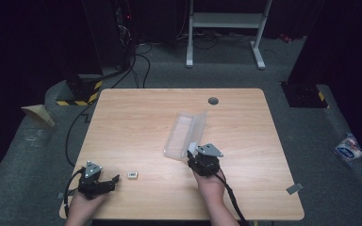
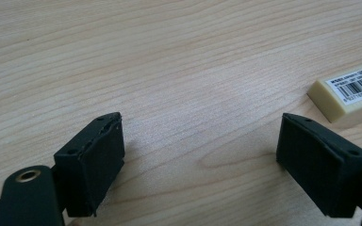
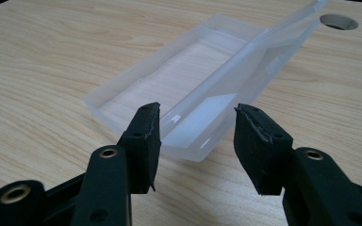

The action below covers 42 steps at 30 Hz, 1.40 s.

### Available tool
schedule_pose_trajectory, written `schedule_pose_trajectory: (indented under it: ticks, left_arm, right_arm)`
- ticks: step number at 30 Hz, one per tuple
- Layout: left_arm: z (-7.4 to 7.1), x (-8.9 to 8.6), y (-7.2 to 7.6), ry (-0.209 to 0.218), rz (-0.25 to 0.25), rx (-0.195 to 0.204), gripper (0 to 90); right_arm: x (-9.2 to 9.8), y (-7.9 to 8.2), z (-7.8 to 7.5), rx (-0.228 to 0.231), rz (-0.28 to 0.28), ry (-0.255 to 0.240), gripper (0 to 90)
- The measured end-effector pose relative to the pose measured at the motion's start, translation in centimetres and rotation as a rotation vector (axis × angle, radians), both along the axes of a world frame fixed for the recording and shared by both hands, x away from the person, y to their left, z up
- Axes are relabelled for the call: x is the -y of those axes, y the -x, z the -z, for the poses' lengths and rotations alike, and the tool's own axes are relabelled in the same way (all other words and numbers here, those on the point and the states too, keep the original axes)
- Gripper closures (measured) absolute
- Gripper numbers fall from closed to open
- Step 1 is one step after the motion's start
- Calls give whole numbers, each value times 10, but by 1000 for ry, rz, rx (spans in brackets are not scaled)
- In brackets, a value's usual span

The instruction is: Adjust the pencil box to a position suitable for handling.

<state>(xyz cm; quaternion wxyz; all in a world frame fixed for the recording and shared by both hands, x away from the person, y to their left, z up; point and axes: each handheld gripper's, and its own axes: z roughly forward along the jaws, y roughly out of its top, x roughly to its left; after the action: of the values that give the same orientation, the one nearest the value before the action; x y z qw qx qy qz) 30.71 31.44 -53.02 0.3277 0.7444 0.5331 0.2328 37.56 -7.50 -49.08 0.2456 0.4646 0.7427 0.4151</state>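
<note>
A clear plastic case (image 1: 184,134) lies open in the middle of the wooden table (image 1: 136,113), its lid standing up along one long side. My right gripper (image 1: 193,153) sits at the case's near end. In the right gripper view its jaws (image 3: 198,115) stand apart on either side of the near corner of the case (image 3: 179,80), and the pads do not press on it. A small cream eraser (image 1: 132,174) with a barcode label lies near the front left. My left gripper (image 1: 112,182) rests just left of it, open and empty (image 2: 200,141), with the eraser (image 2: 346,94) ahead to the right.
A round cable hole (image 1: 213,100) is in the table's far side, also seen in the right gripper view as the hole (image 3: 338,21) beyond the case. A grey tab (image 1: 294,188) sits at the front right corner. On the floor behind stand a white frame (image 1: 226,28) and cables.
</note>
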Motion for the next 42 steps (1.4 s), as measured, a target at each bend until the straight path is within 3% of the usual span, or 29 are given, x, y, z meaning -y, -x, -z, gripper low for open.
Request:
schedule_pose_trajectory:
  ticks: [20, 42]
  left_arm:
    - [0, 0, 0, 0, 1, 1, 160]
    - [0, 0, 0, 0, 2, 1, 159]
  right_arm:
    - [1, -3, 5, -10, 28, -19, 524]
    - [9, -1, 2, -4, 15, 16, 574]
